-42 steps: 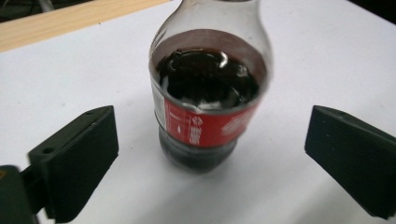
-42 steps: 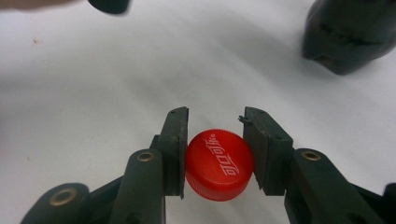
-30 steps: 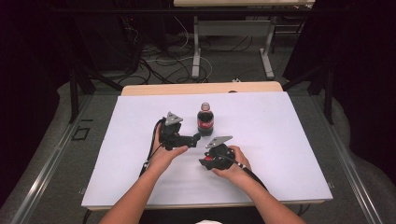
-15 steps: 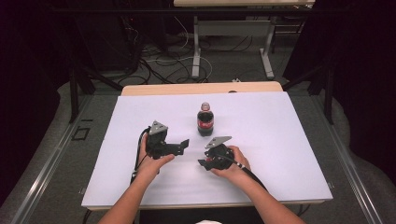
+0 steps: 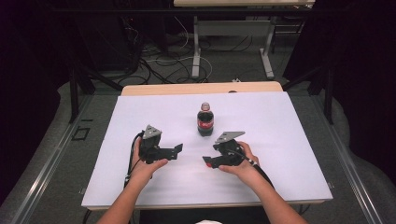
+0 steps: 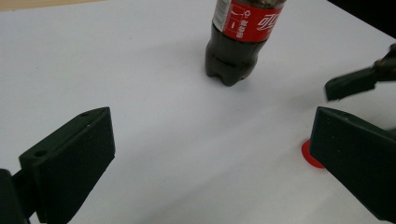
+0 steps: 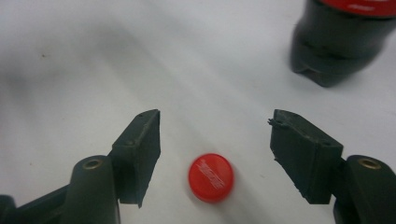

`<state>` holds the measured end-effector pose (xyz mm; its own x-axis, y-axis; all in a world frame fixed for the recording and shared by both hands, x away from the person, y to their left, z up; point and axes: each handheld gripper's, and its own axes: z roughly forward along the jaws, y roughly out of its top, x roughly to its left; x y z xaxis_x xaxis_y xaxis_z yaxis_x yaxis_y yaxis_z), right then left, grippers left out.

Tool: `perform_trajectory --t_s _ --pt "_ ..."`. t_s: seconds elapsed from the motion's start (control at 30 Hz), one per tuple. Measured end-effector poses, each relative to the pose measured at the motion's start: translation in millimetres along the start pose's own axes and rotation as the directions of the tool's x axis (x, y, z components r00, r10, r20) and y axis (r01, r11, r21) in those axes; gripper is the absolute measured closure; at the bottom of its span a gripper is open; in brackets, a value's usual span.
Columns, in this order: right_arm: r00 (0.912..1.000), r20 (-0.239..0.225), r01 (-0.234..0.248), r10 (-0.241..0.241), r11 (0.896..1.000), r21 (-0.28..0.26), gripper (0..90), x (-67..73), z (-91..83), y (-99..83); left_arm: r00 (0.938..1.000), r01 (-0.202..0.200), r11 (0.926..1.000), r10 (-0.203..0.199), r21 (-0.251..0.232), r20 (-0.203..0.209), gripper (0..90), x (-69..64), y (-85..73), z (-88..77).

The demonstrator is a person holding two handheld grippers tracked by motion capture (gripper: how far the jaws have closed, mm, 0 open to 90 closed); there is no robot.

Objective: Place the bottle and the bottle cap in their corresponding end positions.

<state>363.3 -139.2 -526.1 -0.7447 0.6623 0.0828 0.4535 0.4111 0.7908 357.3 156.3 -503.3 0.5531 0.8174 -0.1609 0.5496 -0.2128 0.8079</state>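
A dark cola bottle (image 5: 205, 120) with a red label stands upright on the white table top (image 5: 289, 121); its lower half shows in the left gripper view (image 6: 236, 44) and the right gripper view (image 7: 338, 44). A red bottle cap (image 7: 210, 177) lies flat on the table in front of it. My right gripper (image 7: 215, 126) hovers over the cap, its jaws just opened, the cap loose between them and untouched. The cap (image 5: 207, 164) lies at the right gripper's (image 5: 208, 161) tips. My left gripper (image 5: 177, 151) stands open and empty, left of the bottle, jaws (image 6: 210, 140) wide apart.
The white top ends at a wooden strip (image 5: 201, 87) at the far side. Beyond it, on the floor, are cables and table legs (image 5: 196, 51). In the left gripper view one jaw of the right gripper (image 6: 350, 84) reaches in from the right, with the cap (image 6: 308, 151) half hidden behind my own jaw.
The left gripper has drawn back from the bottle, leftward and toward the person. The right gripper has opened, and the red cap now lies free between its jaws.
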Motion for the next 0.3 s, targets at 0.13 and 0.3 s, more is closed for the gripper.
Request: perform_trajectory --t_s 0.13,0.3 --pt "0.9958 0.052 -0.074 0.075 0.997 -0.024 26.3 -17.9 -19.9 -5.0 0.9996 0.015 0.9999 -0.015 -0.002 -0.025 0.6 7.7 -4.5 -4.7" --pt "0.9783 0.165 -0.120 0.125 0.992 -0.042 14.9 -42.6 -42.3 -17.3 0.9972 0.048 0.9988 -0.048 0.002 -0.057 0.5 23.0 -8.6 -11.2"
